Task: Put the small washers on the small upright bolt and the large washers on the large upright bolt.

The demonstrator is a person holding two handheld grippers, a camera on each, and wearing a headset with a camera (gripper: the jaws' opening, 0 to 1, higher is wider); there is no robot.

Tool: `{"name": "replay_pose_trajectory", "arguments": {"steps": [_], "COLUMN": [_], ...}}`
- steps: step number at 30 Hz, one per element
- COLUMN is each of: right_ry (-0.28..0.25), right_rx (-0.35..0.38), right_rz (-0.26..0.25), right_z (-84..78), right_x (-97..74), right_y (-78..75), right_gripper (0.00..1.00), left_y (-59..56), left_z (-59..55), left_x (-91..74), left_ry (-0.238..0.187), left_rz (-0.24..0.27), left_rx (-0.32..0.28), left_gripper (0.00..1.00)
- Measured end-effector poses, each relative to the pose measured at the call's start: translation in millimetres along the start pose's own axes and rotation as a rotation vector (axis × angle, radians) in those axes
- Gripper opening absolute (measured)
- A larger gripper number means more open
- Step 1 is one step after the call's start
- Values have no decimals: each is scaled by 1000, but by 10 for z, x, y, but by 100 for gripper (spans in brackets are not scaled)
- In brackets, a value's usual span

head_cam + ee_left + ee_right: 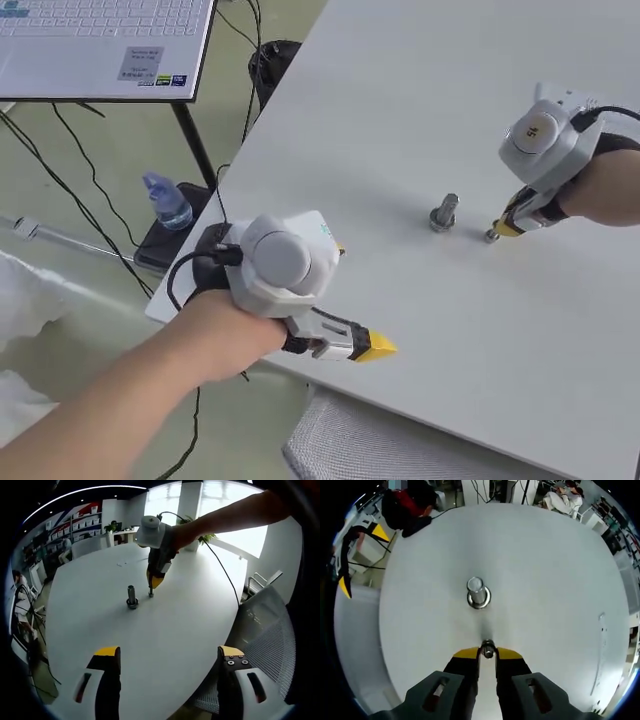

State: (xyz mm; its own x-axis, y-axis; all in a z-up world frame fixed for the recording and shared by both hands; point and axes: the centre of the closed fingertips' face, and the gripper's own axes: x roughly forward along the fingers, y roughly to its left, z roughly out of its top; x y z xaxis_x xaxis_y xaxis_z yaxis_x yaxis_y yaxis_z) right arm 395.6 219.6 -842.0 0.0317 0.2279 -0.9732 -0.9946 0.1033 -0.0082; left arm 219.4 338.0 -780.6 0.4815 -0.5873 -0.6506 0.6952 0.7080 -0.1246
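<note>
Head view: the left gripper (372, 347) hangs at lower centre above the table (400, 100) edge. At right, the right gripper (500, 228) meets the small bolt (490, 236), just beside the large bolt (444, 212).

Left gripper view: its jaws are released, wide apart and empty.

Right gripper view: the jaws are clenched around the small bolt's top. Washers (478, 600) ring the large bolt's base, and I spot no loose ones, so the task looks nearly done.

I'm at a big white table (450, 100) with a matte top that's catching loads of daylight. There are bright windows (220, 497) at the far end with a potted plant (204, 536) by them, and shelving (82, 520) along one wall. A grey mesh chair (270, 625) sits at the near edge. The floor (110, 160) is pale green with black cables (70, 165) trailing across it, and a laptop (100, 40) sits on a black-legged stand beside the table.
</note>
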Motion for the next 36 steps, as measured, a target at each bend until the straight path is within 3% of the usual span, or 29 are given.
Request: {"name": "replay_pose_trajectory", "arguments": {"steps": [15, 23, 36], "right_ry": [24, 23, 15], "right_rx": [-29, -43, -29], "right_rz": [-7, -10, -22], "right_z": [-79, -76, -45], "right_x": [190, 263, 199], "right_y": [13, -73, -3], "right_gripper": [12, 12, 13], "left_y": [34, 3, 9], "left_z": [-80, -93, -100], "left_x": [-2, 12, -7], "left_ry": [14, 15, 16], "left_rz": [2, -9, -6], "left_rx": [-10, -12, -7], "left_gripper": [78, 76, 76]}}
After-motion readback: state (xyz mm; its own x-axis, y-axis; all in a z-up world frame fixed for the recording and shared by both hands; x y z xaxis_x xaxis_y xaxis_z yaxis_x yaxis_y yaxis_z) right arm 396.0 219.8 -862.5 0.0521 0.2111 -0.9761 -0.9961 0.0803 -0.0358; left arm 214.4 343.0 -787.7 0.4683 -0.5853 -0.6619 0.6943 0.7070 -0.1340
